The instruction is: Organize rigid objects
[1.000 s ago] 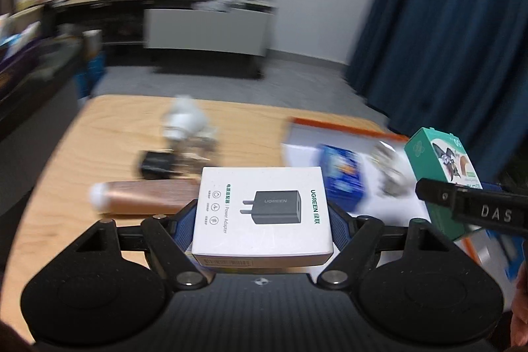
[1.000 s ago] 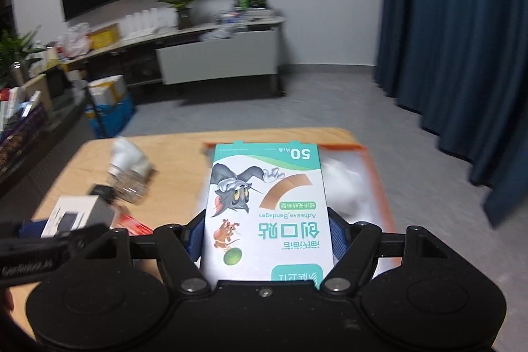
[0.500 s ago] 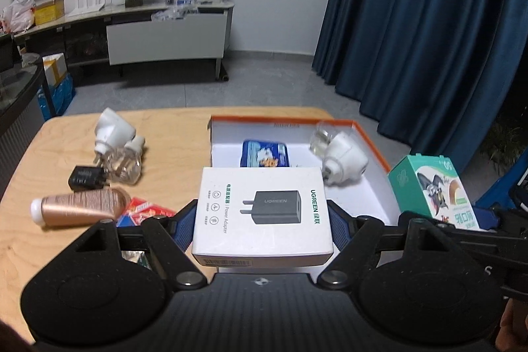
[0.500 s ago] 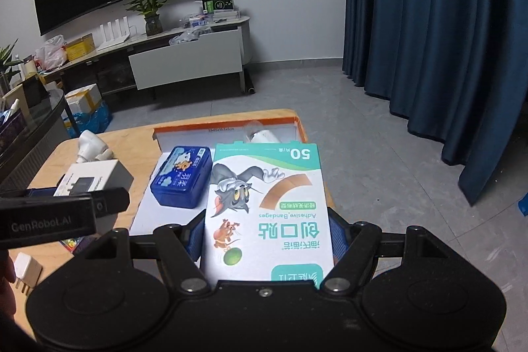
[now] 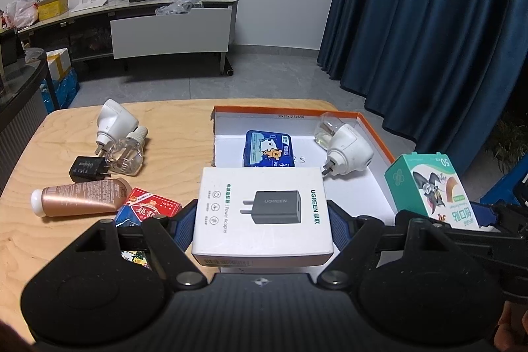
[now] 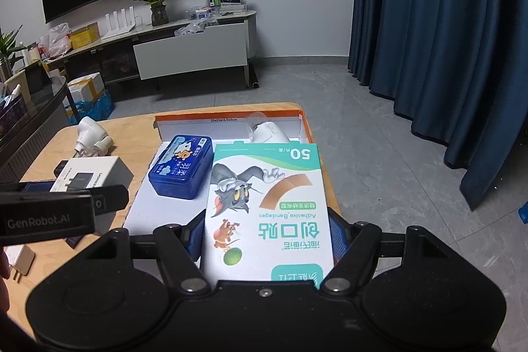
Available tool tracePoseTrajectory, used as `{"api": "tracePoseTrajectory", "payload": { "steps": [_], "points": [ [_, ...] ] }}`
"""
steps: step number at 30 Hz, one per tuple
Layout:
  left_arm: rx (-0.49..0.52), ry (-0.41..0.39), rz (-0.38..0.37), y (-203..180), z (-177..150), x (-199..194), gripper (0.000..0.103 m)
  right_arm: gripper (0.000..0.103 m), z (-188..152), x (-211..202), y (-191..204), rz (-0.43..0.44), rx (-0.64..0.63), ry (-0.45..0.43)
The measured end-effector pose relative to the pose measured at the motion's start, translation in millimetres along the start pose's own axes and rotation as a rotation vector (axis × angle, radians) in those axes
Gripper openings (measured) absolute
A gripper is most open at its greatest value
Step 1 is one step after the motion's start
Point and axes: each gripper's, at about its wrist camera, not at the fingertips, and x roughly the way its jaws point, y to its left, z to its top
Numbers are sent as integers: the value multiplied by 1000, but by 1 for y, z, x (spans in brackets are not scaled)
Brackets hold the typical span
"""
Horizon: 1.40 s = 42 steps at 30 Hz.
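My left gripper (image 5: 262,221) is shut on a white UGREEN power adapter box (image 5: 262,207), held above the near left edge of the orange-rimmed white tray (image 5: 376,134). My right gripper (image 6: 266,235) is shut on a green-and-white adhesive bandage box (image 6: 267,203), held over the tray's (image 6: 227,116) right side; the box also shows in the left wrist view (image 5: 429,187). In the tray lie a blue case (image 5: 268,148) and a white plug-in device (image 5: 346,149).
On the wooden table (image 5: 171,121) left of the tray lie a white plug-in device (image 5: 115,121), a clear bottle (image 5: 127,150), a black charger (image 5: 87,169), a copper tube (image 5: 82,196) and a red-blue card pack (image 5: 148,208). A white plug (image 6: 18,259) lies near the front.
Both grippers have swung right, from the cluttered left side of the table to over the tray, each still holding its box. The views have steadied.
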Motion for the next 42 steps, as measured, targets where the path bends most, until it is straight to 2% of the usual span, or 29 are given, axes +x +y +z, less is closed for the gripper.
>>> {"api": "tracePoseTrajectory", "payload": {
  "steps": [42],
  "points": [
    [-9, 7, 5, -1, -2, 3, 79, 84, 1, 10, 2, -12, -68, 29]
  ]
}}
